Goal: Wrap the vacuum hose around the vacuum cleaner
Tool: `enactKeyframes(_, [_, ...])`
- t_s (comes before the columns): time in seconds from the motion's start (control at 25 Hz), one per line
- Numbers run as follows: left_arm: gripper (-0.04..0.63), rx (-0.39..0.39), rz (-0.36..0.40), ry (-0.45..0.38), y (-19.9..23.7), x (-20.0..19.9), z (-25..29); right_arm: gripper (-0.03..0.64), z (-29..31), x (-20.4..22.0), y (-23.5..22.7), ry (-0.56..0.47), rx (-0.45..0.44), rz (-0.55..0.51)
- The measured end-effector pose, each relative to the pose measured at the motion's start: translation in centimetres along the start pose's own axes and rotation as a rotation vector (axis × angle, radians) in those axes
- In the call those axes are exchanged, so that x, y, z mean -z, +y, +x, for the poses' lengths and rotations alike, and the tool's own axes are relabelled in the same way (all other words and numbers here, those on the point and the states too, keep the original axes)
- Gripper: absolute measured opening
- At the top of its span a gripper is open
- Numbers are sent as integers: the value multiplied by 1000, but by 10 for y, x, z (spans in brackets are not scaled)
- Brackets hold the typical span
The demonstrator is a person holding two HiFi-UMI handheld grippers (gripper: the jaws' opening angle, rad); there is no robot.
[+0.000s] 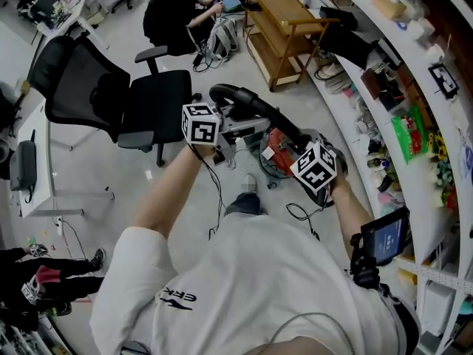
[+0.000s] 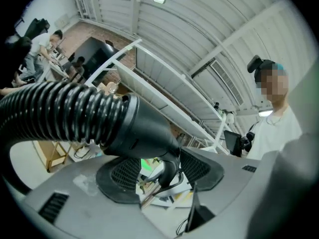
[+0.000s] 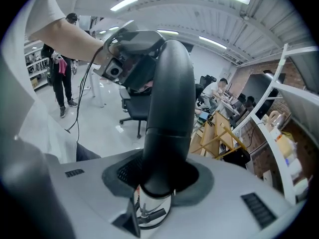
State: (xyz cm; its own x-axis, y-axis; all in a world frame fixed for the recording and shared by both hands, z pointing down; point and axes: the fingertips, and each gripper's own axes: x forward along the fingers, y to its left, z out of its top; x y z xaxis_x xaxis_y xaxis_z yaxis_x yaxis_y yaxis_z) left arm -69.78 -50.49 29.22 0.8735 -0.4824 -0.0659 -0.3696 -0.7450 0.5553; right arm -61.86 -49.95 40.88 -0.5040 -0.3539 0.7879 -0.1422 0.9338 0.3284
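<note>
Since the right tool clamps the rigid hose end, let it steer the loop; the left tool stands wide open with the ribbed hose loose between its jaws, so regrip before feeding slack round the red vacuum cleaner on the floor, centre of the head view.

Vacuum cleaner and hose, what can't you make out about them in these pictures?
Vacuum cleaner: head view, only a red patch shows; the right gripper and the black bent tube cover the rest, so any wraps are hidden.
Ribbed hose: left gripper view, it runs off the left edge; far end unseen.
Chrome tube: right gripper view, the gripper's own body hides where it leads.
</note>
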Motion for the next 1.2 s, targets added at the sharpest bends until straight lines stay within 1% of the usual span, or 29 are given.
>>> enactKeyframes(0.08, [229, -30, -15, -43, -9, 10, -3, 141, -6, 5, 16, -1, -10, 1])
enactKeyframes(0.16, [238, -49, -30, -68, -18, 22, -6, 141, -9, 10, 32, 1, -27, -1])
enactKeyframes(0.28, [238, -39, -60, -86, -35, 41, -12, 141, -10, 20, 56, 3, -57, -12])
enactKeyframes(0.36, [238, -47, -76, -98, -43, 51, -16, 141, -11, 25, 70, 2, -66, -24])
enactKeyframes(0.56, [238, -136, -152, -213, -54, 68, -32, 141, -12, 25, 108, -18, -94, -61])
enactKeyframes(0.68, [238, -180, -189, -238, -61, 85, -45, 141, -11, 27, 131, -21, -132, -90])
enactKeyframes(1.04, [238, -266, -217, -274, -98, 138, -86, 141, -13, 32, 206, -43, -222, -185])
enactKeyframes(1.2, [238, -302, -195, -298, -124, 160, -104, 141, -20, 33, 240, -56, -244, -224])
